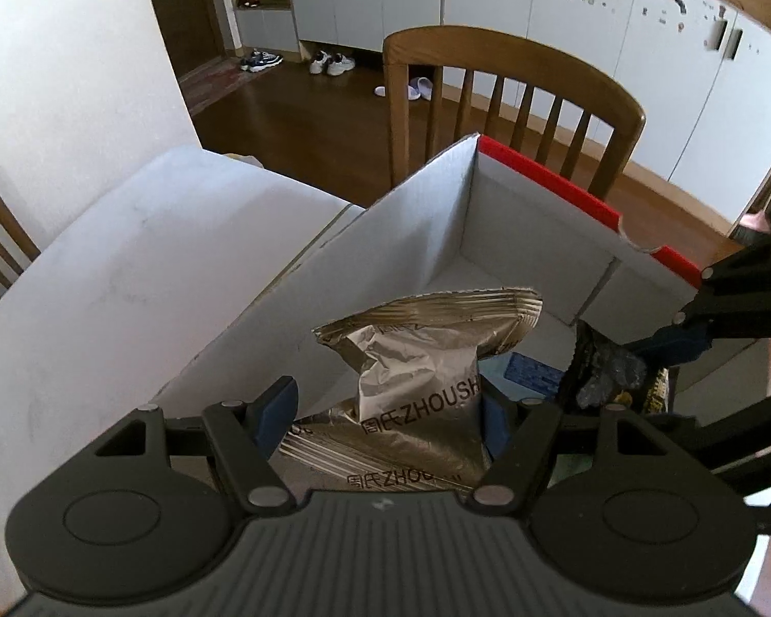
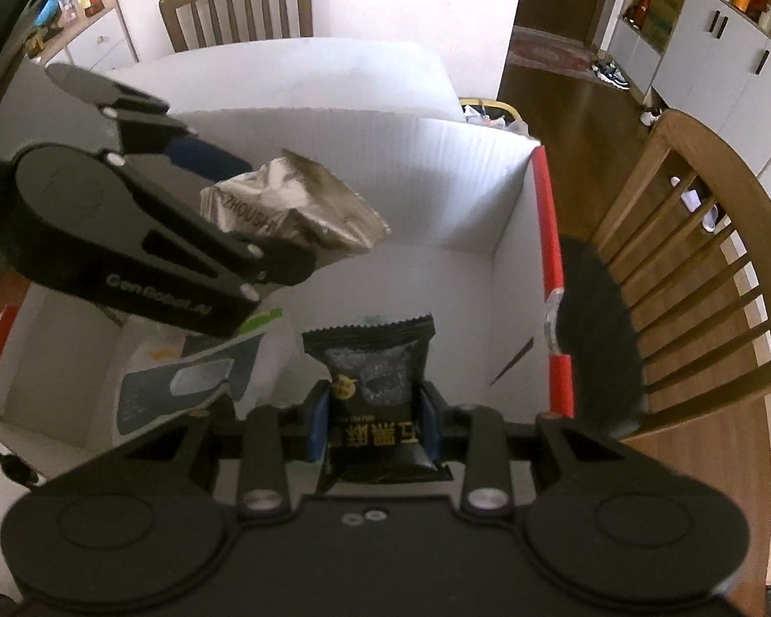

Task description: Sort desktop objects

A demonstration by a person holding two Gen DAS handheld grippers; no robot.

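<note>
My left gripper (image 1: 385, 406) is shut on a crinkled silver snack packet (image 1: 416, 355) printed ZHOUSH, holding it over the open white cardboard box (image 1: 529, 236) with a red rim. The right wrist view shows that same left gripper (image 2: 252, 211) with the silver packet (image 2: 303, 200) in the air above the box (image 2: 437, 180). My right gripper (image 2: 375, 411) is shut on a black snack packet (image 2: 375, 375), upright between its blue pads over the box's near side. In the left wrist view the right gripper (image 1: 642, 355) and its black packet (image 1: 606, 365) are at the right edge.
A white and blue pouch (image 2: 190, 375) lies on the box floor. The box stands on a white table (image 1: 128, 283). A wooden chair (image 2: 694, 283) with a dark cushion (image 2: 601, 334) stands close beside the red rim. Another chair (image 2: 236, 5) is at the far side.
</note>
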